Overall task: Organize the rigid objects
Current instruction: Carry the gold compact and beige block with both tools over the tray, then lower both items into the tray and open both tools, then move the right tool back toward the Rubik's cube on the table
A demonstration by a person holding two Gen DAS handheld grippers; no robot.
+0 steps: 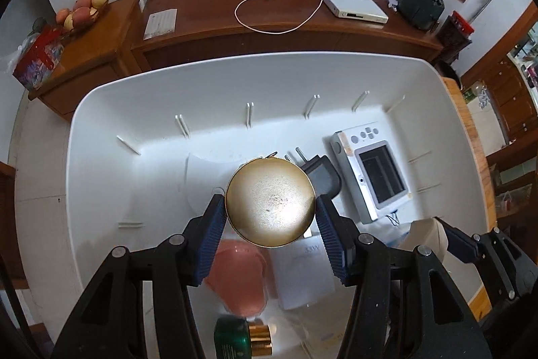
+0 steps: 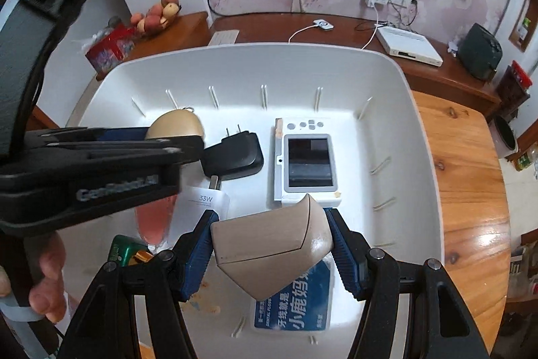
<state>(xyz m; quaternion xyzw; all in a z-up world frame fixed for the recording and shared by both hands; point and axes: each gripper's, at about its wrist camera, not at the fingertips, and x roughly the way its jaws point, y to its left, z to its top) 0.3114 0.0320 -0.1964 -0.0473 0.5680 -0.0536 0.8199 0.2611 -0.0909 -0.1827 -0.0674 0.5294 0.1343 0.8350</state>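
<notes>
My left gripper (image 1: pixel 270 207) is shut on a round gold compact (image 1: pixel 270 202) and holds it above the white bin (image 1: pixel 101 137). The compact also shows in the right wrist view (image 2: pixel 176 125), held by the left gripper (image 2: pixel 161 137). My right gripper (image 2: pixel 270 234) is shut on a beige angular box (image 2: pixel 269 241) above the bin (image 2: pixel 403 110). In the bin lie a black charger plug (image 2: pixel 233 153), a white handheld device (image 2: pixel 307 160), a white 33W box (image 2: pixel 208 199), a pink object (image 2: pixel 154 221), a green and gold jar (image 2: pixel 126 253) and a blue box (image 2: pixel 296 301).
A wooden table (image 2: pixel 470 190) carries the bin. Behind it a dark wood sideboard (image 1: pixel 235 26) holds a white set-top box (image 1: pixel 351 5), cables and a dark speaker (image 1: pixel 420 4). A fruit bowl (image 1: pixel 84 5) and a red box (image 1: pixel 37 56) stand at the left.
</notes>
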